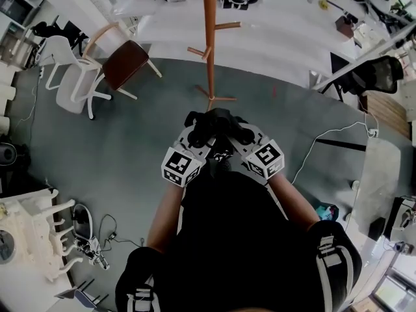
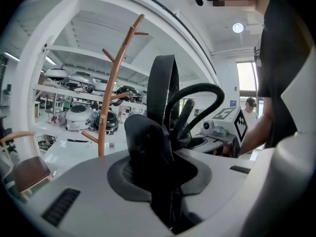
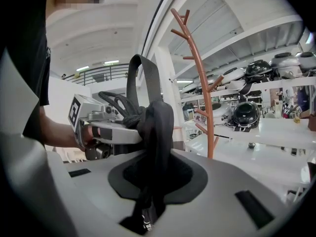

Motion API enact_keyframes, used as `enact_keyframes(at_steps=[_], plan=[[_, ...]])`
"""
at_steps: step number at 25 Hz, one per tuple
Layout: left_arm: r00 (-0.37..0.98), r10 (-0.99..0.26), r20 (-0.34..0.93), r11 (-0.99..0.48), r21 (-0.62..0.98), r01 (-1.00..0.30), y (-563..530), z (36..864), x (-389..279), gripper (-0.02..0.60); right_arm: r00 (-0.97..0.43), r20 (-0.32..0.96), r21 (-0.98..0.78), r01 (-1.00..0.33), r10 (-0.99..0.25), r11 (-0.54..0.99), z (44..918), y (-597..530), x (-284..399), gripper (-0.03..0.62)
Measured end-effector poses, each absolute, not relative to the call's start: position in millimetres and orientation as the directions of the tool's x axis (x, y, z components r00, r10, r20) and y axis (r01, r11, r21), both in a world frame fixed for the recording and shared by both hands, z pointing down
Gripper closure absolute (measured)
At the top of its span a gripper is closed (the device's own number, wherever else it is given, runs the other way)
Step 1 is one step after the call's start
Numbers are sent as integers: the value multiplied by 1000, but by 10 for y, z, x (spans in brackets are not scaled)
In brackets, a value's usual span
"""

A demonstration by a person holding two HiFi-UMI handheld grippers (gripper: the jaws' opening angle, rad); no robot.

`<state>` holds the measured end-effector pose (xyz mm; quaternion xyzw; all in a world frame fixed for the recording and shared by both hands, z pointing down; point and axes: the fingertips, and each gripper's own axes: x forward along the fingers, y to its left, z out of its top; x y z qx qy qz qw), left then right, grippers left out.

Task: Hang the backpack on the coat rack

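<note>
The black backpack (image 1: 227, 239) hangs in front of the person's body, held up by its top between both grippers. My left gripper (image 1: 197, 134) is shut on the bunched black fabric (image 2: 145, 142) at the pack's top. The pack's carry loop (image 2: 162, 85) stands upright just beyond the jaws. My right gripper (image 1: 239, 134) is shut on the same bunch of fabric (image 3: 157, 127), close beside the left one. The orange-brown wooden coat rack (image 1: 209, 41) stands straight ahead on the grey floor, a short way beyond the grippers. Its branch pegs (image 3: 186, 21) reach above the loop.
A brown-seated chair (image 1: 125, 62) and a white chair (image 1: 75, 83) stand to the left of the rack. White tables (image 1: 273, 25) lie behind it, and a black office chair (image 1: 377, 75) is at the right. A cable (image 1: 318, 142) trails on the floor. Helmets (image 3: 247, 113) fill the shelves.
</note>
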<state>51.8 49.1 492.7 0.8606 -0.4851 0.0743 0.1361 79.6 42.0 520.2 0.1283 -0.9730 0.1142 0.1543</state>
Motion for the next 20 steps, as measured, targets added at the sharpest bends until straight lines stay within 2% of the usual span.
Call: enact_keyframes(at_steps=[20], plan=[[673,-688,270,-651,178,-738,-509,5042,-387,474,-852,343,-215,-481,-396,850,5326,-515,-103,514]])
